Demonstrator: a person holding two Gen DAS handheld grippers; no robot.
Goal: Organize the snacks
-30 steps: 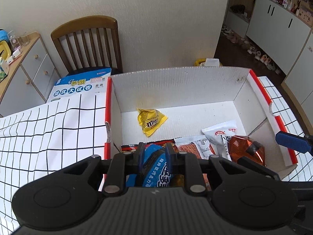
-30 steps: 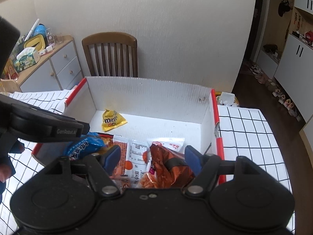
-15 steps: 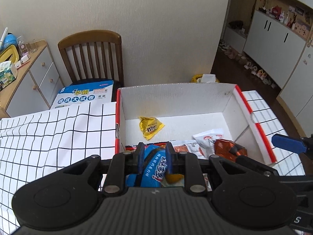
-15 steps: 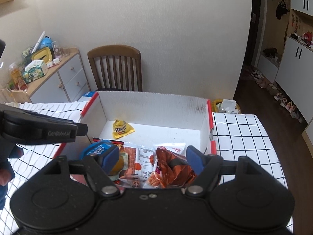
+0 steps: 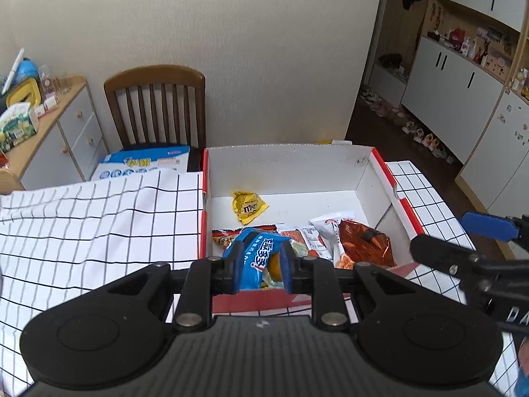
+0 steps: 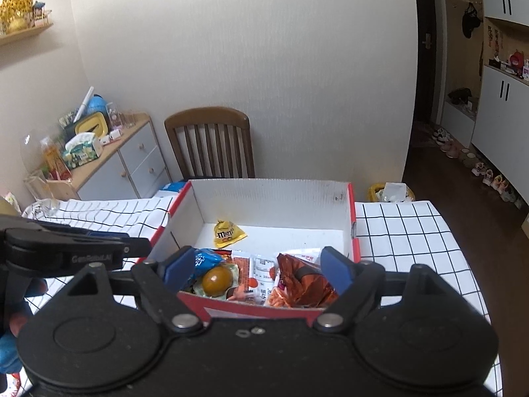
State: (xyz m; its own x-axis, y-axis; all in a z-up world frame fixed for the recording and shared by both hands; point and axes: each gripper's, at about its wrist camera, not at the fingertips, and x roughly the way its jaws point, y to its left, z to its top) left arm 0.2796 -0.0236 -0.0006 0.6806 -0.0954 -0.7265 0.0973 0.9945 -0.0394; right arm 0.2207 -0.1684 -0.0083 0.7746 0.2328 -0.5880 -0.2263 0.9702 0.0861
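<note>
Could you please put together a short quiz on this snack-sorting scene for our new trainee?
1. True or false: the yellow M&M's bag lies on the checked tablecloth, outside the cardboard box.
2. What is the left gripper pinching? A: an orange foil packet. B: a blue packet. C: a tissue box.
3. Which piece of furniture stands against the wall beyond the box?

Key: 1 false, it lies inside the box. 2 B. 3 the wooden chair.
</note>
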